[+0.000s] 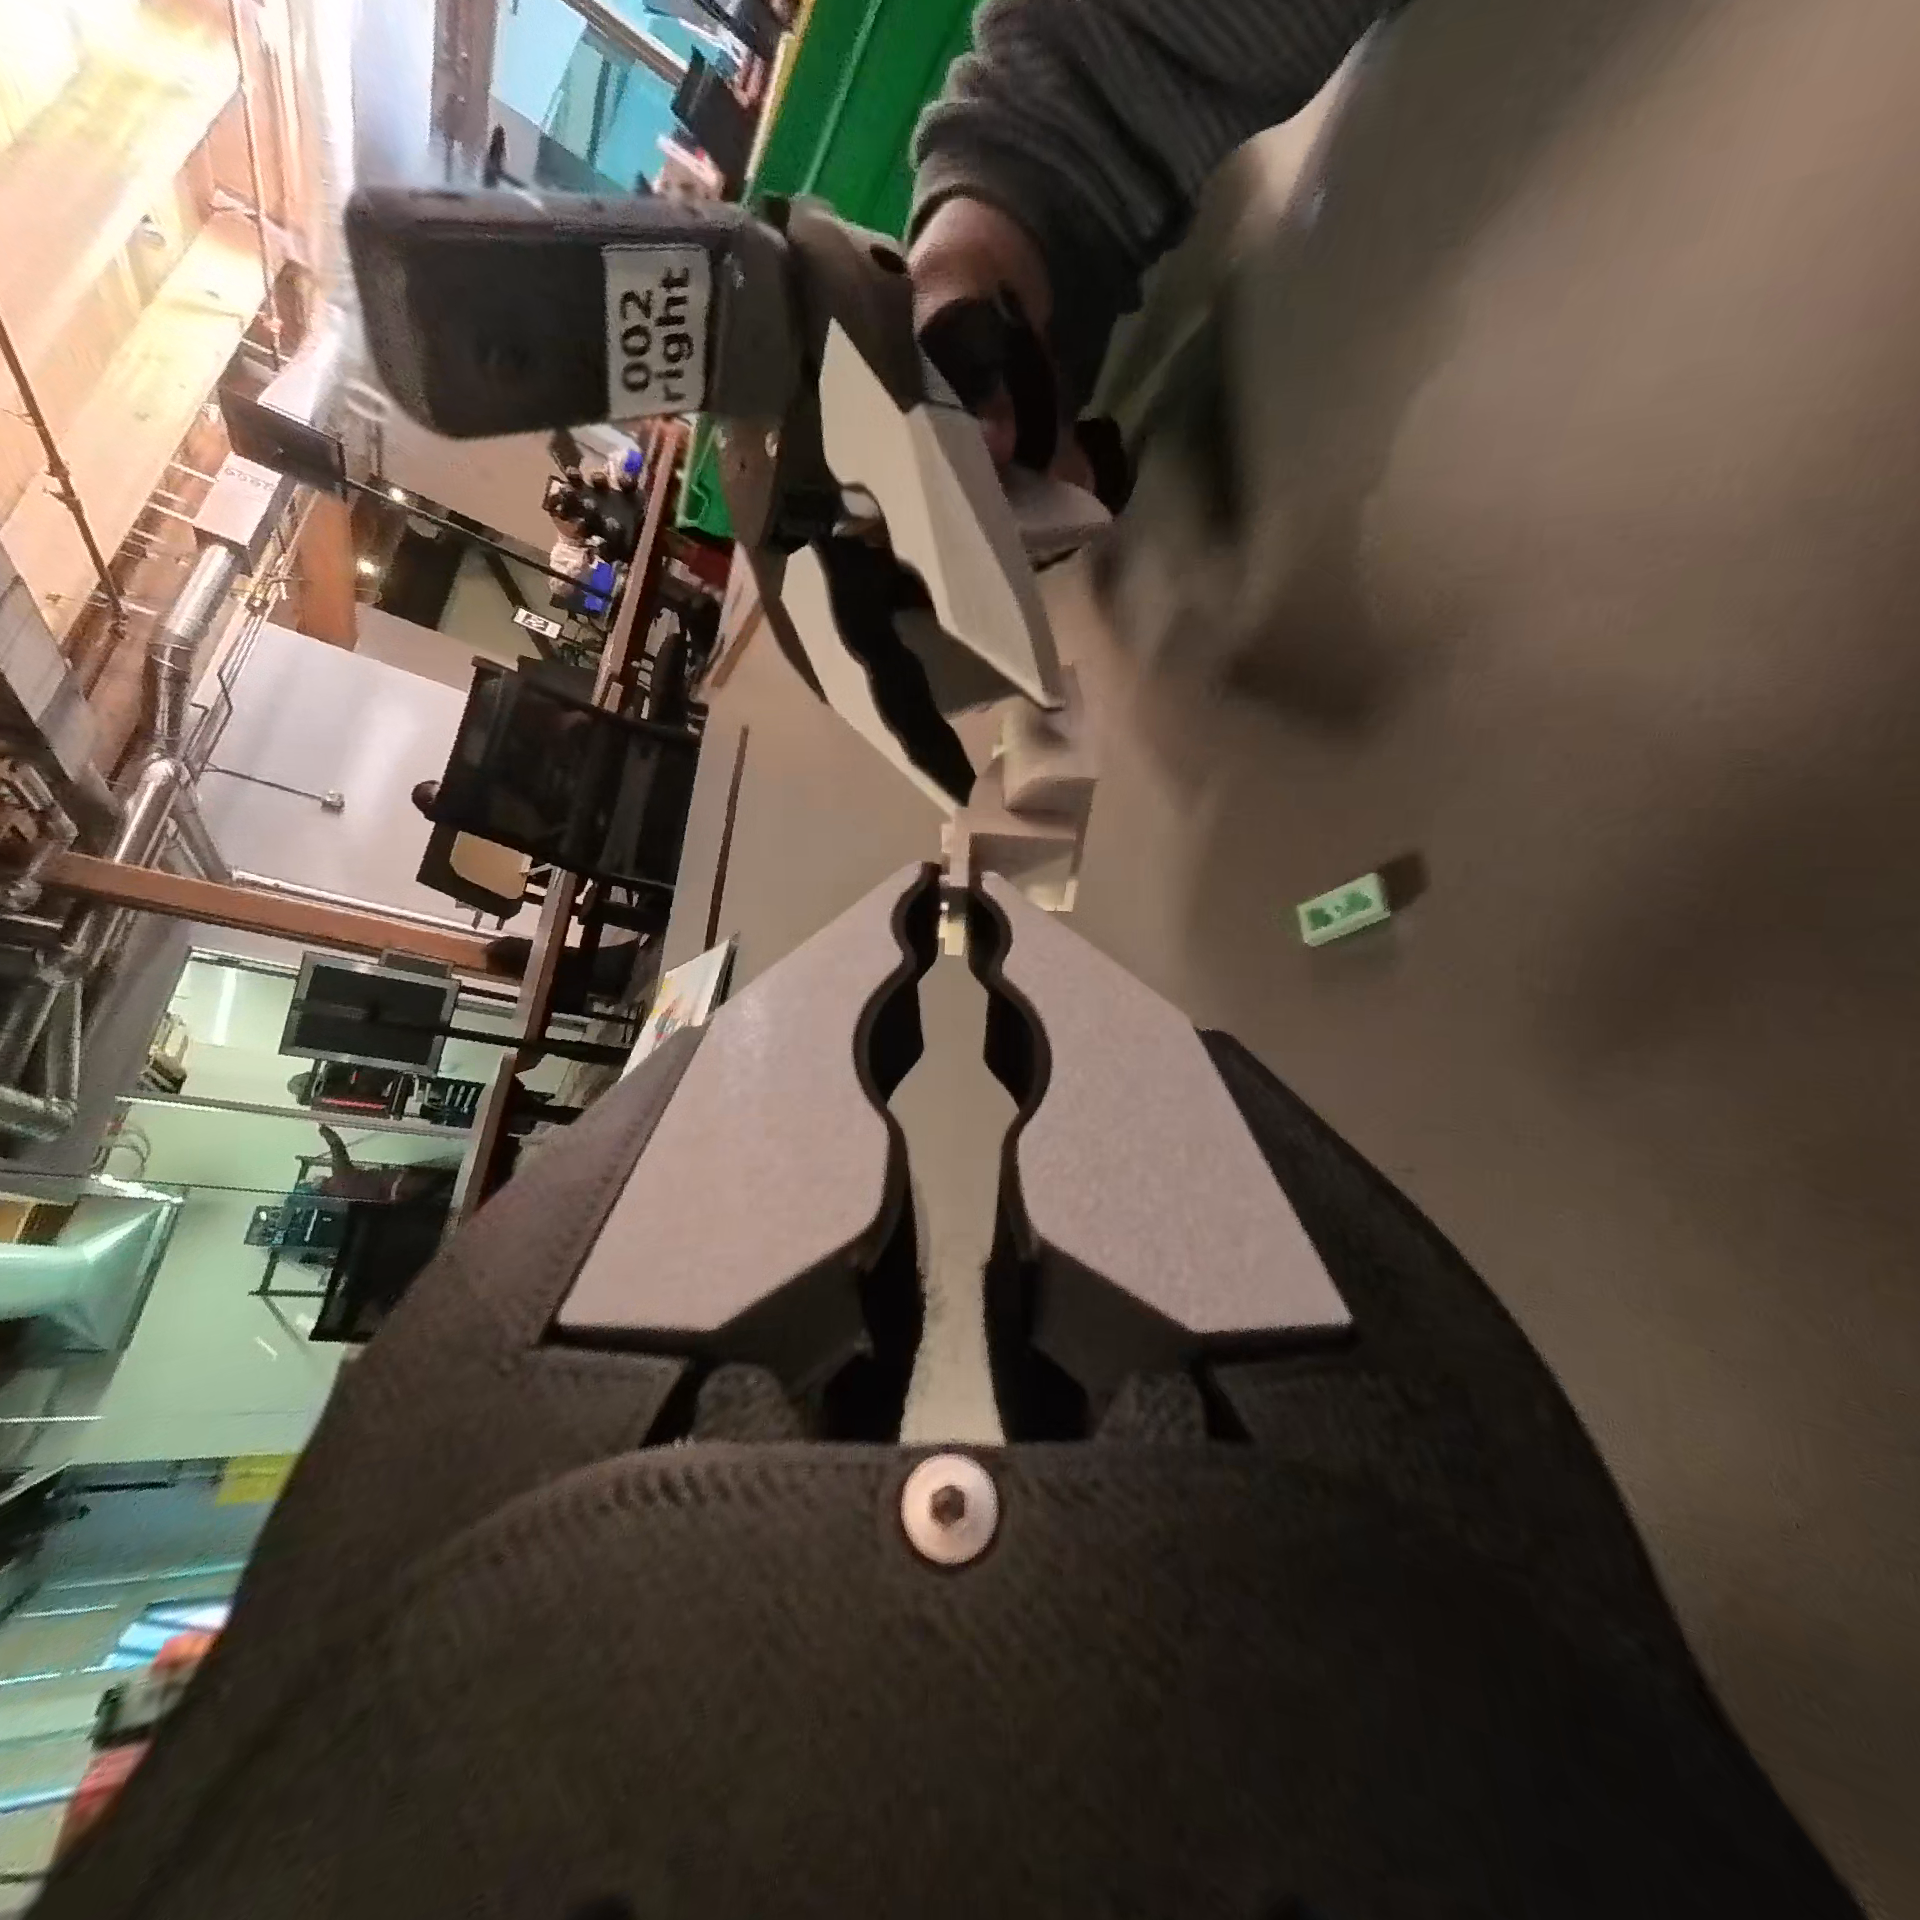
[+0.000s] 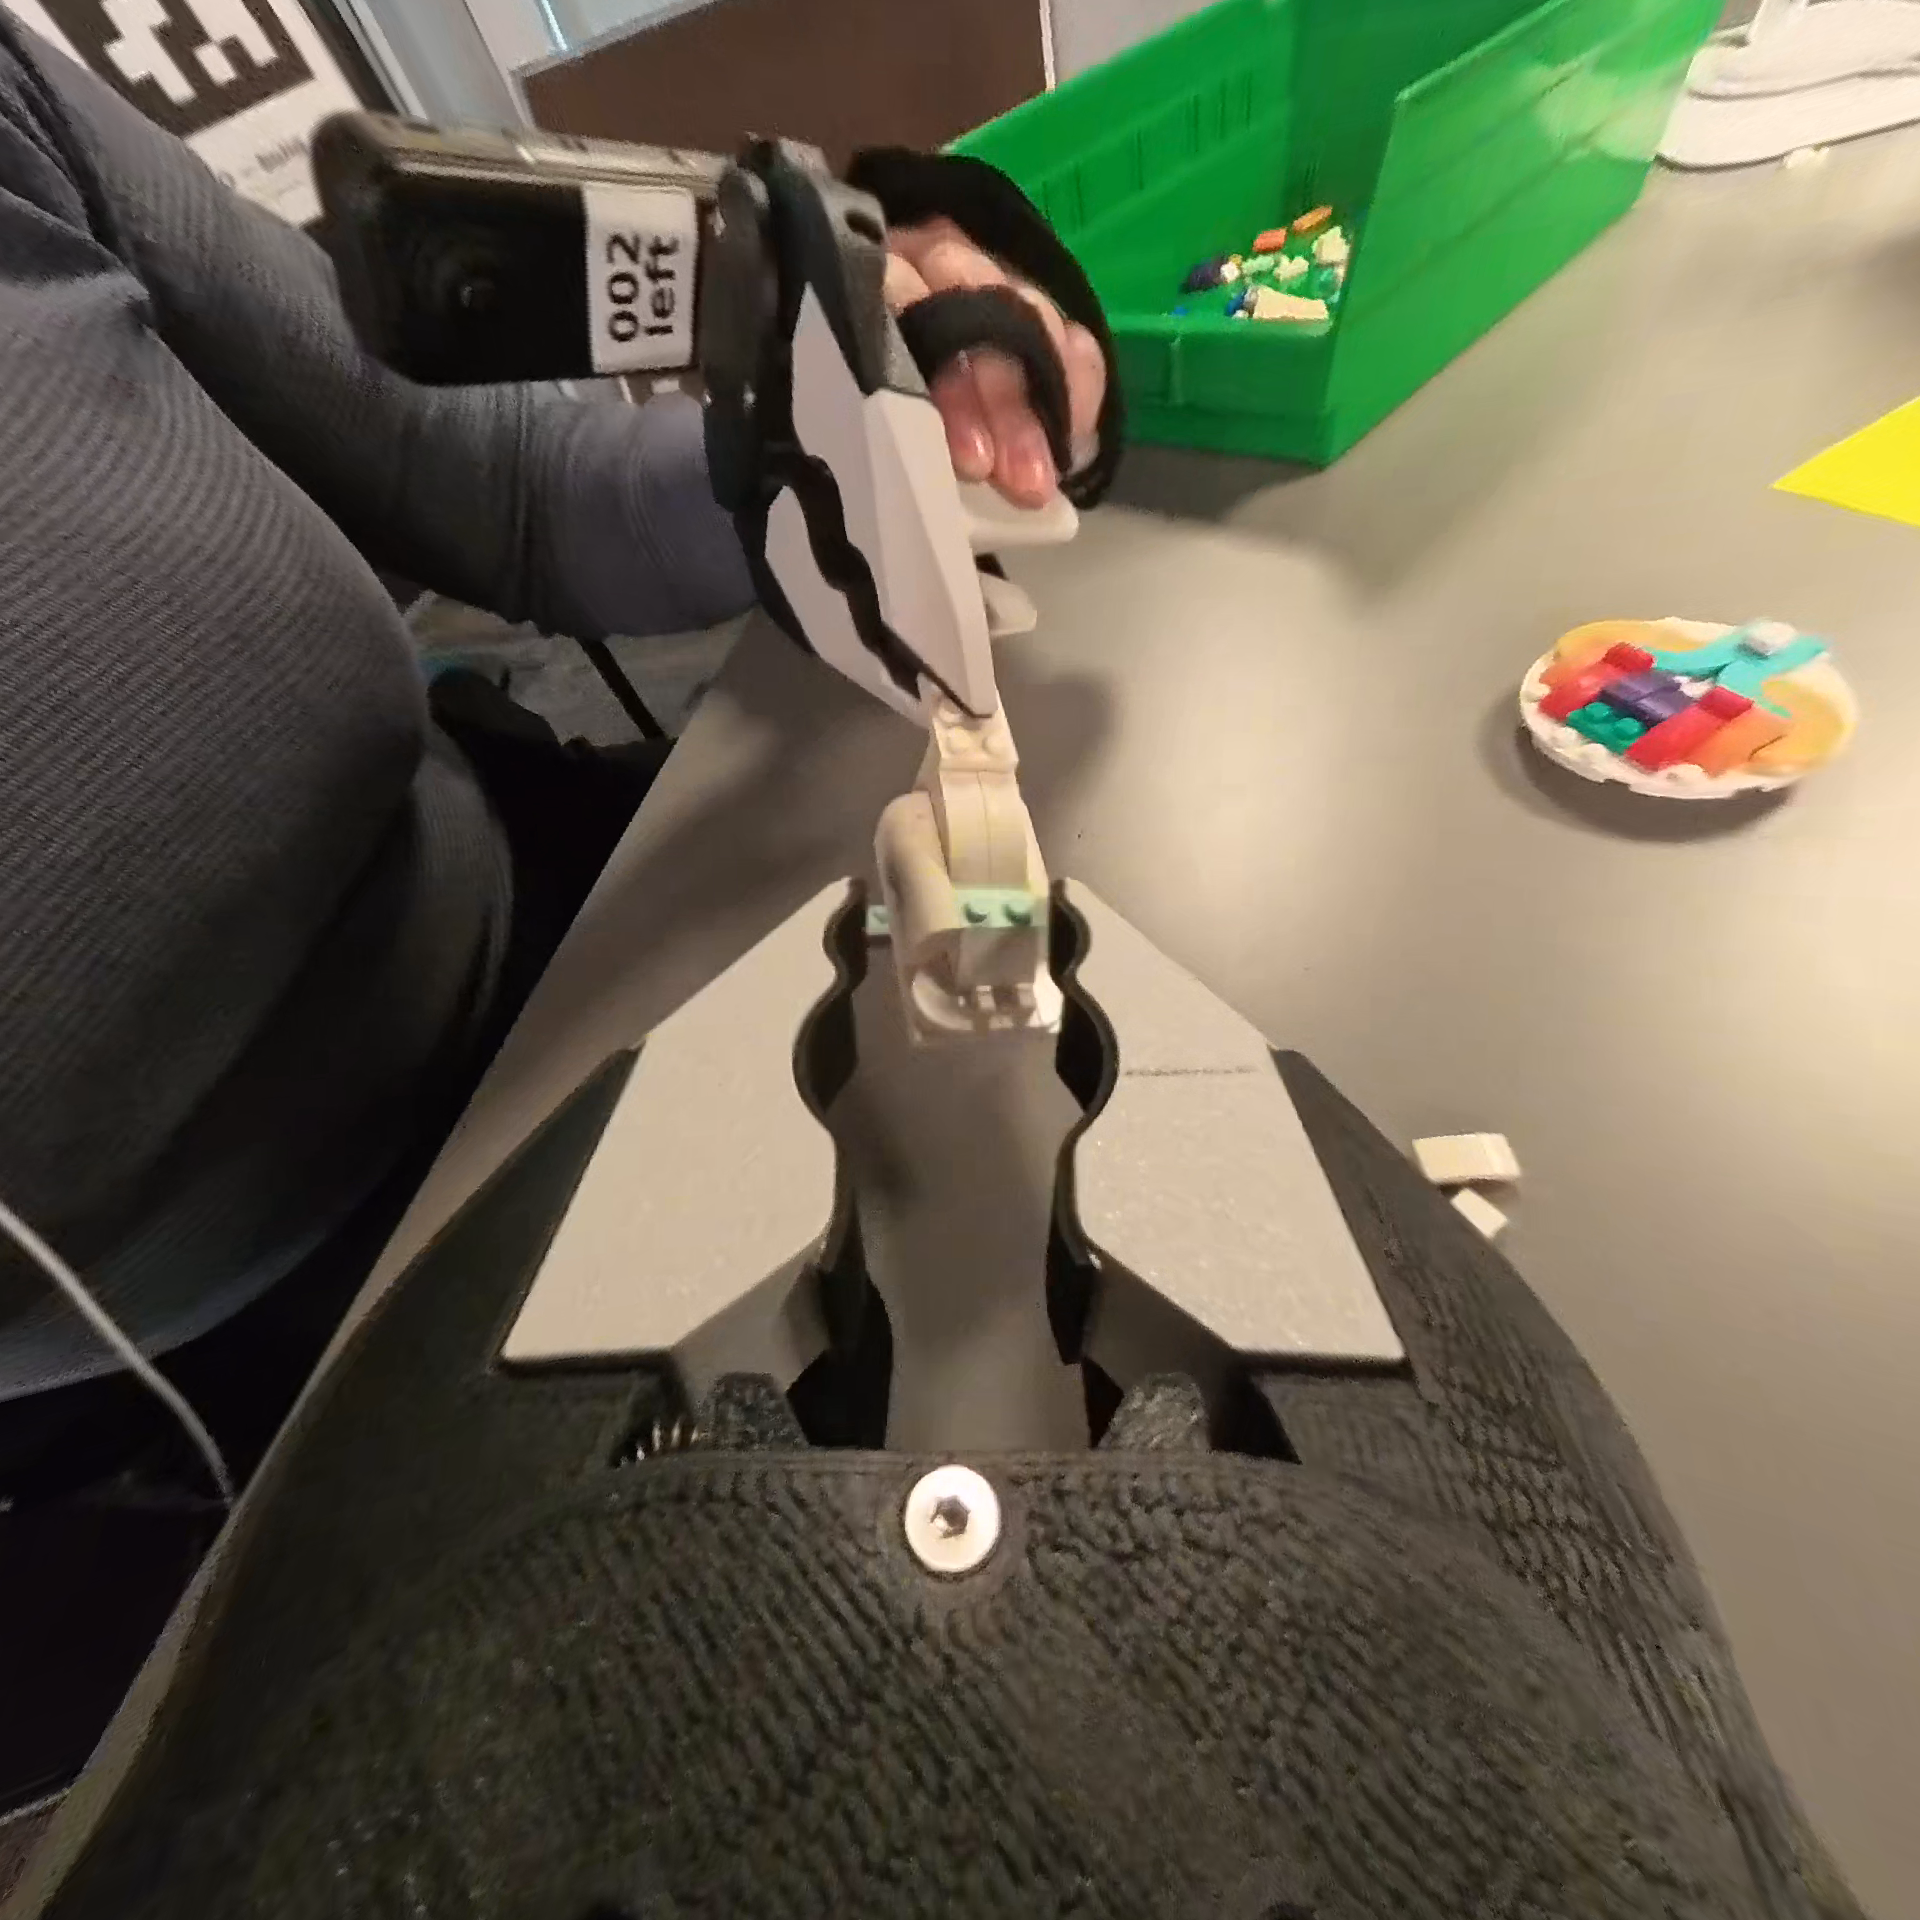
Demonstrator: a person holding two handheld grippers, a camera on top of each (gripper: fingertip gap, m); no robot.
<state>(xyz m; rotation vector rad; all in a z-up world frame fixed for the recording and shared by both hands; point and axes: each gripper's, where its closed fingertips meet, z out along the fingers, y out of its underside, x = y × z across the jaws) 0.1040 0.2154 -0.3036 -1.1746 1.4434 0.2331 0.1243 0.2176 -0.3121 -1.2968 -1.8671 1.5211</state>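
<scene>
A cream brick assembly (image 2: 977, 831) with a small mint-green plate (image 2: 992, 909) on it is held in the air between both grippers, above the grey table (image 2: 1299, 935). My right gripper (image 2: 961, 914) is shut on its lower, rounded part. My left gripper (image 2: 961, 707) comes in from above and is shut on the thin top end of the same assembly. In the left wrist view, my left gripper (image 1: 951, 904) pinches a small cream tab. The assembly (image 1: 1039, 821) and the right gripper (image 1: 1003, 748) show just beyond it, blurred.
A green bin (image 2: 1403, 260) with loose bricks stands at the back. A white plate (image 2: 1536, 698) of coloured bricks lies to the right. Two cream pieces (image 2: 1465, 1158) lie by my right finger. There is a yellow sheet (image 2: 1860, 473) far right and a small green-white piece (image 1: 1340, 914). The person's body is at the left, by the table edge. Less than 4 cm separates the two grippers' tips.
</scene>
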